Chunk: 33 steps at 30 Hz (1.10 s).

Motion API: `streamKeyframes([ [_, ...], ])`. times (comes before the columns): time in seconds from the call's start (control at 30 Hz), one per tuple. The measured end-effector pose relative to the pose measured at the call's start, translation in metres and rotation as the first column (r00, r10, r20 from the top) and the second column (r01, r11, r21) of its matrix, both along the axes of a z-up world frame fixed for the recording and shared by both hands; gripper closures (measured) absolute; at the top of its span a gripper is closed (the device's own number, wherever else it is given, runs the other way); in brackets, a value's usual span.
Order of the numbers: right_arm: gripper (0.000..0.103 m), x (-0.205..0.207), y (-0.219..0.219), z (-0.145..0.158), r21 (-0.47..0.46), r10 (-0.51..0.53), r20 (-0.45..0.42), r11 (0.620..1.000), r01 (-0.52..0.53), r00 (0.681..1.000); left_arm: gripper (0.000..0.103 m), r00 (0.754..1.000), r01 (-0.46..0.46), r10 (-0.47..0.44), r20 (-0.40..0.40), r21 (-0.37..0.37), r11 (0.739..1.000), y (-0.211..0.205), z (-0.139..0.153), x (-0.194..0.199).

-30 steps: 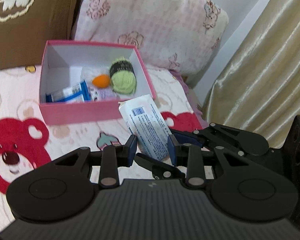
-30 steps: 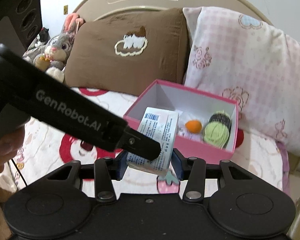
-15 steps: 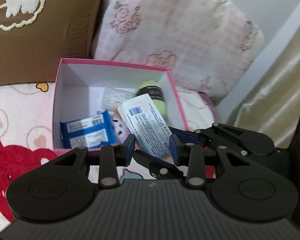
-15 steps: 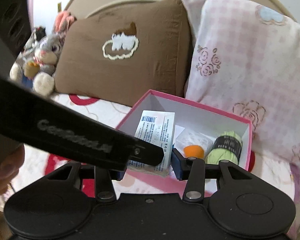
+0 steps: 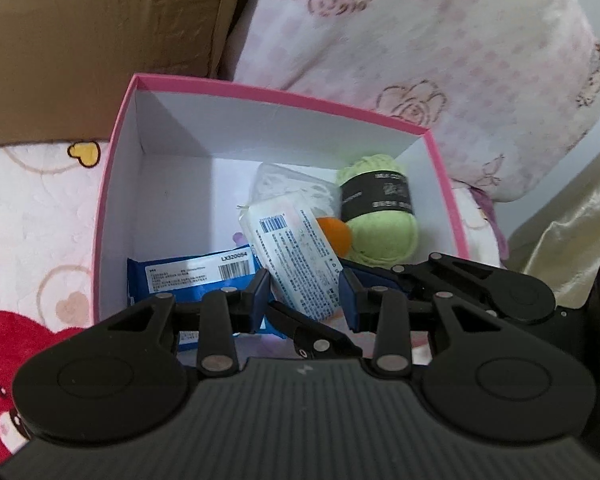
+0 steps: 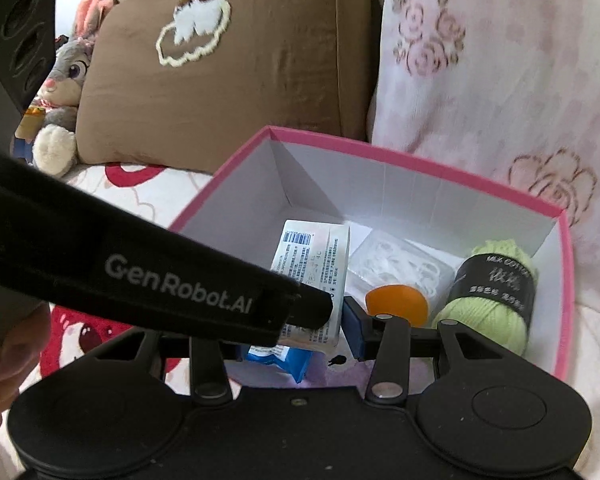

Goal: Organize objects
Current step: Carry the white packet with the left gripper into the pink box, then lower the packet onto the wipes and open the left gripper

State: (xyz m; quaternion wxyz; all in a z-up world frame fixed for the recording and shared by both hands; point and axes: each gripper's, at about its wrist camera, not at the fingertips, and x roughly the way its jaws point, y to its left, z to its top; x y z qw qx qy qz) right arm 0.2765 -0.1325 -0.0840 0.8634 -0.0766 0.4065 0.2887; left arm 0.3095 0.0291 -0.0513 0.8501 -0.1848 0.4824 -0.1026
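Note:
Both grippers hold one white tissue pack with a barcode point(image 5: 296, 256), which also shows in the right wrist view point(image 6: 315, 276), above the open pink box point(image 5: 112, 184), whose rim shows in the right wrist view point(image 6: 419, 152). My left gripper point(image 5: 303, 296) is shut on the pack's near end. My right gripper point(image 6: 300, 320) is shut on it from the right; the left gripper's black body hides its left finger. Inside the box lie a green yarn ball point(image 5: 379, 212), an orange piece point(image 5: 333, 234), a blue packet point(image 5: 192, 272) and a clear white packet point(image 5: 288, 184).
The box stands on a pink bear-print bedspread point(image 5: 32, 216). A brown pillow point(image 6: 228, 64) and a pink floral pillow point(image 6: 499, 60) lean behind it. A plush rabbit point(image 6: 60, 96) sits at far left. A beige curtain point(image 5: 571, 216) hangs at right.
Both grippers have carried the tissue pack forward from in front of the box to over its inside. The box now looks larger and nearer in both views.

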Motion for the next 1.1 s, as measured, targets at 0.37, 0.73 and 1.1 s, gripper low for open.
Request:
streamKeyframes([
  [0.37,0.054,0.016,-0.002,-0.028,-0.004,0.003,-0.056,1.000,-0.004,0.998,0.072,0.999,-0.009,0.008,-0.049,-0.012,1.000,0.002,-0.032,0.015],
  [0.73,0.058,0.008,-0.010,-0.032,-0.034,-0.006,-0.029,0.999,0.005,1.000,0.076,0.998,-0.042,0.042,-0.046,-0.013,0.999,-0.004,-0.054,0.020],
  [1.1,0.055,-0.057,-0.036,0.014,0.013,-0.165,0.112,0.986,0.164,0.980,0.073,1.000,-0.016,0.015,0.015,0.106,0.994,-0.010,-0.017,-0.015],
])
